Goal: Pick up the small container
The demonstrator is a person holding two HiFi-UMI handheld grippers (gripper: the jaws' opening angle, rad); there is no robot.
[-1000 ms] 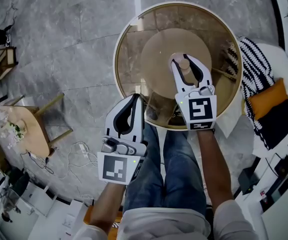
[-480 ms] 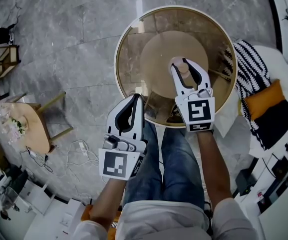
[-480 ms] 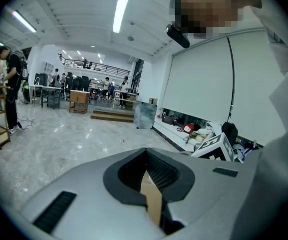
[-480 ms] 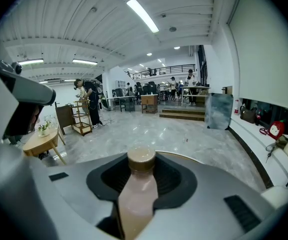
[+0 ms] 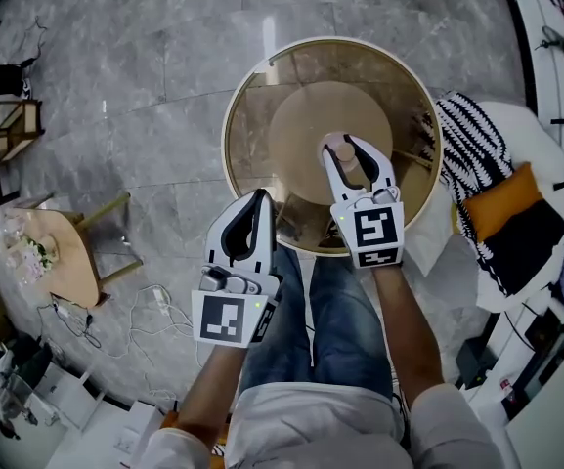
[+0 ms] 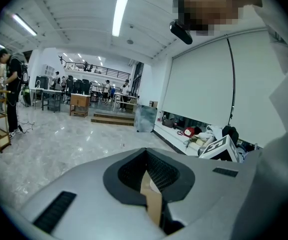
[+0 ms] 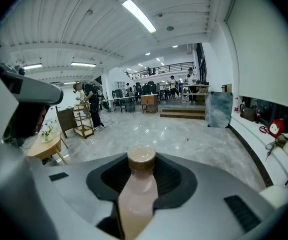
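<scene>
The small container (image 5: 340, 150) is a pale pink bottle with a tan cap. My right gripper (image 5: 345, 145) is shut on it above the round glass table (image 5: 252, 86). In the right gripper view the container (image 7: 140, 189) stands between the jaws with its cap at their tips, and the right gripper (image 7: 142, 170) points out across the hall. My left gripper (image 5: 260, 196) hangs off the table's near edge, over the person's left leg. Its jaws meet at the tips. In the left gripper view the left gripper (image 6: 146, 153) shows only a thin tan strip in the slit.
The table has a gold rim and a round tan base (image 5: 296, 130) under the glass. A black-and-white striped cushion (image 5: 472, 149) and an orange one (image 5: 508, 195) lie at the right. A small wooden side table (image 5: 57, 257), floor cables (image 5: 154, 306) and a shelf (image 5: 3, 125) are at the left.
My right gripper has drawn back a little toward the person with the container still in it. The left gripper has hardly moved. The head view has shifted slightly.
</scene>
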